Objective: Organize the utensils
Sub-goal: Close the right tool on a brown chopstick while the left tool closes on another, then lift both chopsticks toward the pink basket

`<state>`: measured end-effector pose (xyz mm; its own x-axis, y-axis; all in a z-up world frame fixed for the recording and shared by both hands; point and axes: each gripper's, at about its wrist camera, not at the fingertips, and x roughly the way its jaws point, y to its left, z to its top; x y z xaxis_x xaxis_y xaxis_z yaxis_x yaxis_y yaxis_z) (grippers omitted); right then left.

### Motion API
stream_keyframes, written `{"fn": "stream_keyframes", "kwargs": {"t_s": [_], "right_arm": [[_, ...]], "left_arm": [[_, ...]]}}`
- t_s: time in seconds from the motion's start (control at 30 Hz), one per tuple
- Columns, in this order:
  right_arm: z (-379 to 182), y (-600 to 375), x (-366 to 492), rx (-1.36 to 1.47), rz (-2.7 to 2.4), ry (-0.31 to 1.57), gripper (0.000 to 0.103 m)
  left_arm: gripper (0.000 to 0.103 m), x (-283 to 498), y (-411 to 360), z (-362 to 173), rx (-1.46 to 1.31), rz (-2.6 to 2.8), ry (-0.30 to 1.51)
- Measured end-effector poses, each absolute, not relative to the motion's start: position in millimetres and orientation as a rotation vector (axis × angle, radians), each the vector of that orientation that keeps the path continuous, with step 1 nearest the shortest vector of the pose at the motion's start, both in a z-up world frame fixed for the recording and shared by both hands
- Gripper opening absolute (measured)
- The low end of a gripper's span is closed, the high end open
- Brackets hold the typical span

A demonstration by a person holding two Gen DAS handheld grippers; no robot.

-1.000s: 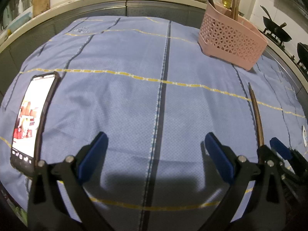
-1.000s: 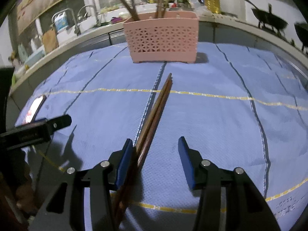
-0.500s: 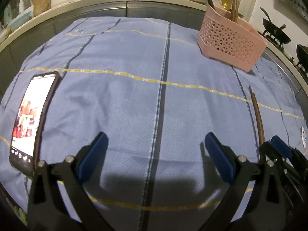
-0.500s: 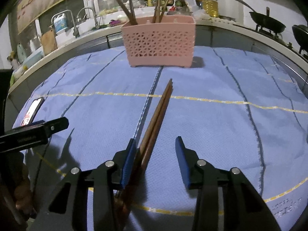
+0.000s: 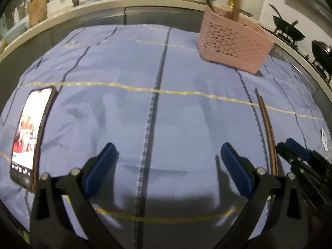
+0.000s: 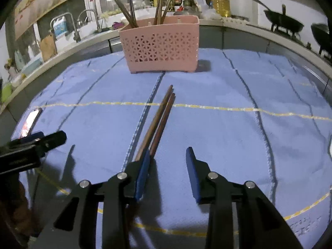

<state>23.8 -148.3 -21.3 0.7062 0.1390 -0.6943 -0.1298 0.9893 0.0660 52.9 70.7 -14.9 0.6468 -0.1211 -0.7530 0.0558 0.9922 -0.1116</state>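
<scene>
a: the fingers (image 6: 143, 170) of the right gripper (image 6: 168, 172) have just been closing, with a pair of chopsticks (image 6: 159, 122) between them. the sticks lie against the left pad; the right pad stands clear, so there's a gap and no squeeze yet.

b: and the left gripper (image 5: 166, 166)?

a: wide apart, nothing between its fingers, just the cloth (image 5: 124, 114) below it.

b: where are the chopsticks exactly?

a: flat on the cloth, tips pointing toward the basket (image 6: 159, 45), well short of it.

b: how far along would you say?

a: partly done, i'd judge. several chopsticks already stand upright in the basket. this pair is the only loose one i can see, so it's left to grip, lift and drop in.

b: what's it all made of?

a: the chopsticks are slim dark brown sticks, wood by the look, tapering. the basket is pink plastic with a lattice of small triangular holes. the cloth is soft blue fabric, a bit wrinkled, with yellow and dark stripes. a phone (image 5: 29, 134) lies on its left edge, screen lit.
</scene>
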Motion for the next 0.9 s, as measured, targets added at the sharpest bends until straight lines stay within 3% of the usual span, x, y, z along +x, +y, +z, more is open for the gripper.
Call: {"fn": "stream_keyframes", "kwargs": {"t_s": [0.23, 0.3, 0.4, 0.7, 0.9], "right_arm": [[-27, -140, 24, -0.026, 0.184, 0.787, 0.035], [-26, -144, 24, -0.023, 0.185, 0.787, 0.023], [-26, -161, 25, -0.011, 0.158, 0.783, 0.015], [-22, -227, 41, 0.157, 0.147, 0.845, 0.014], [-8, -254, 74, 0.214, 0.178, 0.882, 0.014]], "left_arm": [[0.097, 48, 45, -5, -0.01, -0.138, 0.826], [0.097, 49, 38, -2, 0.01, -0.152, 0.818], [0.097, 50, 19, 6, 0.042, -0.198, 0.795], [0.096, 90, -58, 16, 0.195, -0.345, 0.8], [0.058, 119, -79, -7, 0.245, -0.356, 0.94]]}}
